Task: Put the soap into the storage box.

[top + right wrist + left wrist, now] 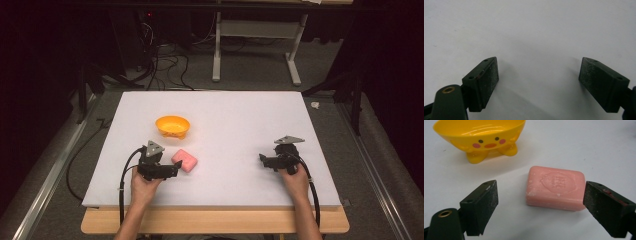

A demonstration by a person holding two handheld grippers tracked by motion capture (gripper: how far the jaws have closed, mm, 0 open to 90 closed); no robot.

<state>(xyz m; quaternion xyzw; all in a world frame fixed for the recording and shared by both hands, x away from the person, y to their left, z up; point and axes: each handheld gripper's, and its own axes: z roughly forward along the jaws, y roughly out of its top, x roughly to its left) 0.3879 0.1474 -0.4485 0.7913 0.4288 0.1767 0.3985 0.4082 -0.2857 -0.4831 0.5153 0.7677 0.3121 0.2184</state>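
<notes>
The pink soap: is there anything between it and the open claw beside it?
Nothing visible. The left gripper is open, and the pink soap lies on bare white table just ahead, nearer one jaw. The yellow dish stands farther back, off to one side.

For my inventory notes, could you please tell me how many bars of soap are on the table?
1. The pink soap bar lies flat on the white table, just in front of the open left tongs and nearer the person than the yellow duck dish.
</notes>
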